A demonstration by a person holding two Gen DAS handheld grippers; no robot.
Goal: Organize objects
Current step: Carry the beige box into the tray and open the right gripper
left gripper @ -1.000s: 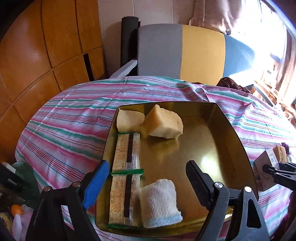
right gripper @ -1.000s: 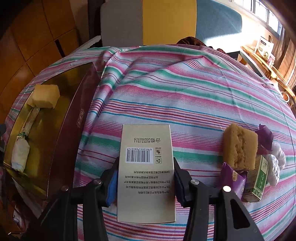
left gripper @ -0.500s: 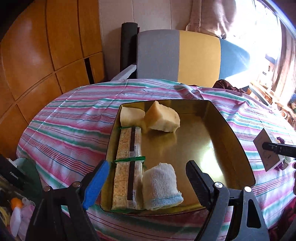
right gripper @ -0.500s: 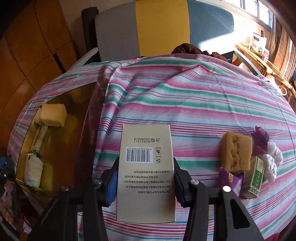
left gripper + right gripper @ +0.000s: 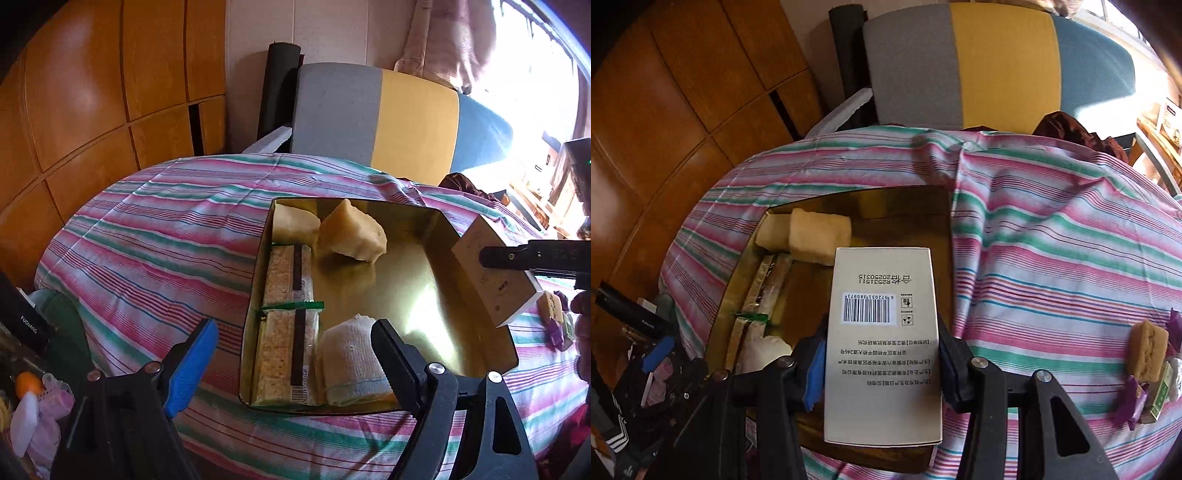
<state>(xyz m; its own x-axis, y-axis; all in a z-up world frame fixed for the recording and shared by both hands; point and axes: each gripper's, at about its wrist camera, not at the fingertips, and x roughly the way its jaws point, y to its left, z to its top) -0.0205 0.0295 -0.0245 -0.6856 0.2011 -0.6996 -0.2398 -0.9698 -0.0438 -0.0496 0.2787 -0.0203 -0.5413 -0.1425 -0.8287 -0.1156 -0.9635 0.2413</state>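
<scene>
**Box carried over tray**

Right gripper [image 5: 882, 363] clamped on the long sides of the carton box [image 5: 882, 343], held above the gold tray [image 5: 476, 354]. Looks light, stiff, crushable: grip mid-sides. Left gripper [image 5: 291, 360] jaws apart, empty. Only the right view shows the barcode and 1 loose sponge [image 5: 1147, 349] on the tablecloth [image 5: 1052, 258].
</scene>
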